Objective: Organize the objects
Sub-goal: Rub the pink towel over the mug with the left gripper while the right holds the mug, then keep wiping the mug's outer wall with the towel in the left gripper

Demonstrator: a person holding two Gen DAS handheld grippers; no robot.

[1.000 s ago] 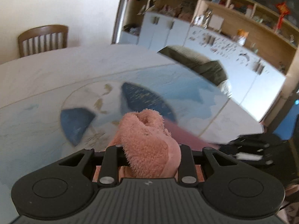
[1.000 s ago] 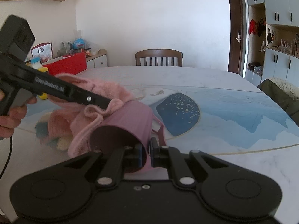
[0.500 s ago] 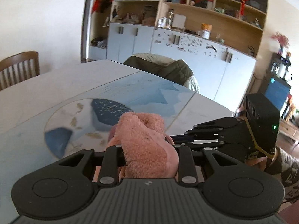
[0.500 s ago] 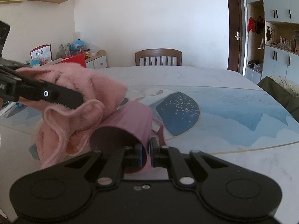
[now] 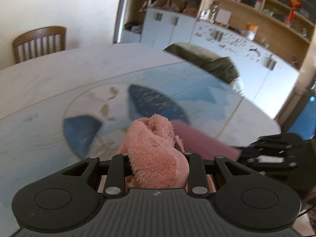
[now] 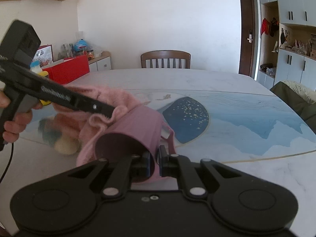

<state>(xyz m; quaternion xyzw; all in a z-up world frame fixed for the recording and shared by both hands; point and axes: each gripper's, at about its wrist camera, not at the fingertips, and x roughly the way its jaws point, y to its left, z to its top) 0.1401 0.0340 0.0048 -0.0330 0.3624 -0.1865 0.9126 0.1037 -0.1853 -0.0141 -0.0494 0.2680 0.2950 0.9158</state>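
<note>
1. Table (image 6: 197,83): pale marble top with blue and dark oval inlays; fills the middle of both views.
2. Chair (image 6: 165,59): brown, slatted back, at the far edge of the table.
3. Red box (image 6: 69,71): on a low cabinet left of the table, with small clutter behind it.
4. Wall cabinets (image 5: 227,39): white doors under open wooden shelves, beyond the table on the right.
5. Green cushion (image 5: 209,59): dark olive, at the table's right edge.
6. Soft items (image 6: 59,138): blurred teal and cream shapes on the table, under the cloth; kind cannot be told.
7. Cloth (image 5: 156,152): pink, fluffy, bunched up. In the right wrist view it drapes over the cup's rim and partly blocks the view of the table behind.
8. Cup (image 6: 138,130): mauve, with a handle, held tilted above the table, mouth toward the right camera.
9. Left gripper (image 5: 156,158): fingers closed on the cloth, pinching it; reaches in from the left at a slant, a hand (image 6: 13,118) on its grip.
10. Right gripper (image 6: 155,164): fingers pressed on the cup's wall near the rim, one inside and one outside; level, pointing across the table.
</note>
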